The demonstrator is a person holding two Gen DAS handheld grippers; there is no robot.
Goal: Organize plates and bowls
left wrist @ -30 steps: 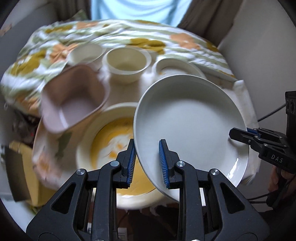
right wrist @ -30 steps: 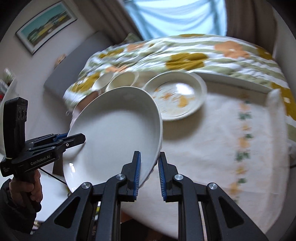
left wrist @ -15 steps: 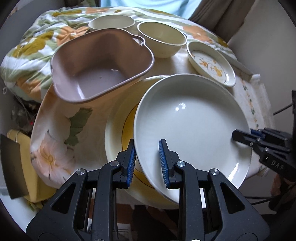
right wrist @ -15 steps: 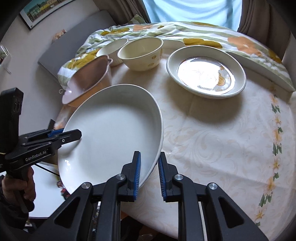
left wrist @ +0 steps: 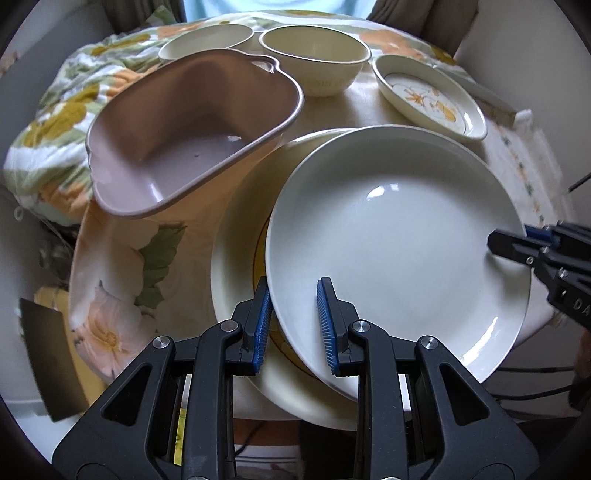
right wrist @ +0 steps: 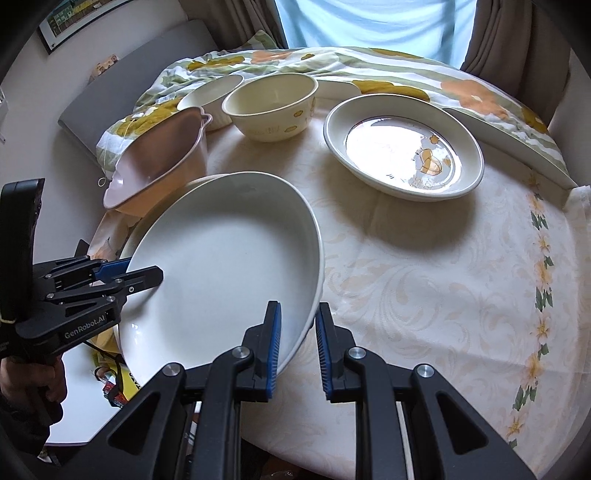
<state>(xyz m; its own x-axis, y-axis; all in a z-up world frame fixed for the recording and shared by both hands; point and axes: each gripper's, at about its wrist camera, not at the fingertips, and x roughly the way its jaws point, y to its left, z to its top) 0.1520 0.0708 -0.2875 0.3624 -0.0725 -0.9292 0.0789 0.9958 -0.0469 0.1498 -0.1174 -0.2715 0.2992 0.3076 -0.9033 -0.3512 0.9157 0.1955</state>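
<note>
Both grippers are clamping the white plate (left wrist: pixel 399 236) by opposite rims, the left gripper (left wrist: pixel 293 325) at lower centre and the right gripper (right wrist: pixel 297 345) likewise in its view, narrowly parted around the rim. It is hanging tilted over the yellow plate (left wrist: pixel 236 266), likely for stacking, sharing weight.

1. Daylight is admitted through a window (right wrist: pixel 373 26) at the far side, and the scene is lit softly but brightly.
2. Strong glare is seen on the patterned plate (right wrist: pixel 404 146); small highlights are seen on the white plate (left wrist: pixel 399 243).
3. Soft shadows are cast on the tablecloth (right wrist: pixel 443 280).
4. Both views are sharply rendered; fisheye bending and dark vignetting are seen at the edges.
</note>
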